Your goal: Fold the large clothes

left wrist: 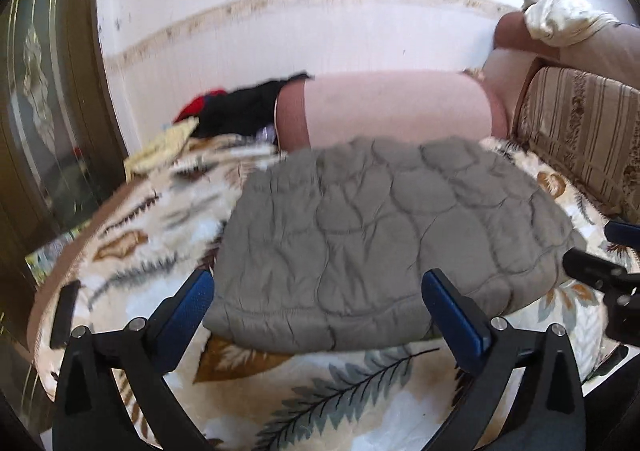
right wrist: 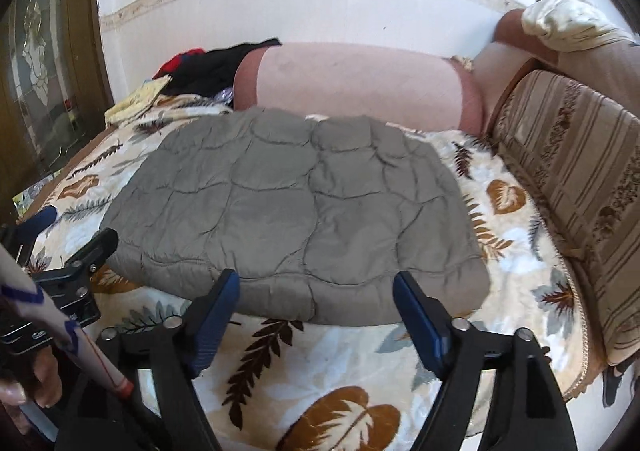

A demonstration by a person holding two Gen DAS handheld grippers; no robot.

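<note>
- While both pairs of jaws stand wide with nothing between them, the left gripper [left wrist: 318, 307] sits at the bottom of the left wrist view and the right gripper [right wrist: 316, 309] at the bottom of the right wrist view, each just short of the near edge of the grey quilted jacket [right wrist: 296, 211].
- Beneath the grippers, the leaf-patterned blanket [right wrist: 320, 379] covers the bed, and the jacket lies on it as a compact folded block in the middle of both frames.
- To my eye the fold looks done or nearly so; the step in hand seems to be letting go and checking the shape.
- Doing it well would mean backing the jaws away low and straight so the blue pads do not catch the puffy near hem and drag a layer open.
- If another fold is wanted, each gripper should pinch every layer at a near corner, not just the top one.
- Behind the jacket, a pink bolster [left wrist: 396, 107] lies across the upper middle, with dark and red clothes [left wrist: 240, 107] heaped at its left end.
- At the right edge stands a striped sofa cushion [right wrist: 568, 187].
</note>
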